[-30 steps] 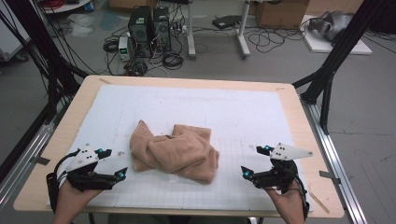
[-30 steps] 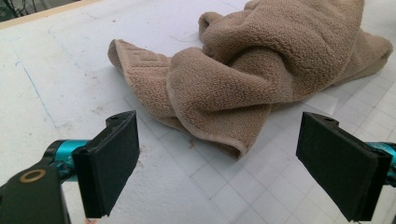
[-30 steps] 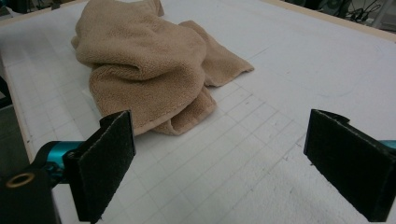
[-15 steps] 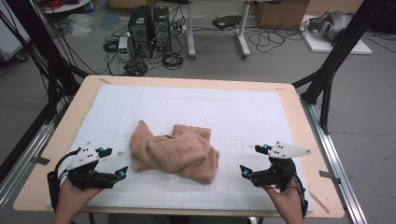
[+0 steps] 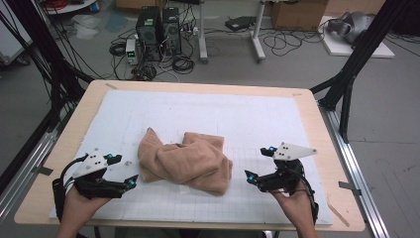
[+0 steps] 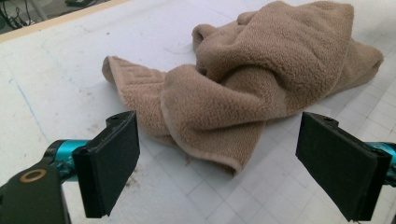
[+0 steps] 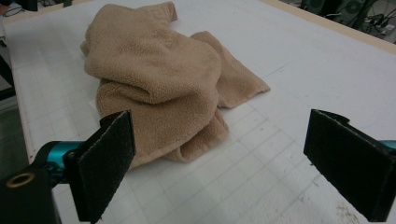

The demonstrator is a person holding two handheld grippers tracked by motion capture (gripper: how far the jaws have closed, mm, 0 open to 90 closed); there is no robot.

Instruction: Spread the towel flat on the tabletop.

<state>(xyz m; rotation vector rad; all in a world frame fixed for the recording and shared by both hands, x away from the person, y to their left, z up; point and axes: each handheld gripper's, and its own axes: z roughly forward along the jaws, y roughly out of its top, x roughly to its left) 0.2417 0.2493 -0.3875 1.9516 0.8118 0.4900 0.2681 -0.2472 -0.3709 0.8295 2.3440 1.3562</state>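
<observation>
The right claw (image 5: pixel 258 164) has edged slightly left toward the towel (image 5: pixel 185 161). The crumpled towel lies lengthwise left to right across the worktop (image 5: pixel 317 124). Both claws, left (image 5: pixel 122 170) included, are spread and empty, with nothing between them and the towel.

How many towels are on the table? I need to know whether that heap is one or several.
1: a crumpled tan towel mid-table on the white mat. Its folds could hide a second one.

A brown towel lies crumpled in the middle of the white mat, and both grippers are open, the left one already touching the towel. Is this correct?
Not entirely. The left gripper does not touch the towel: the high view shows a strip of bare white mat between them. The rest holds: the towel lies crumpled mid-mat, and both the left gripper and the right gripper are open.
</observation>
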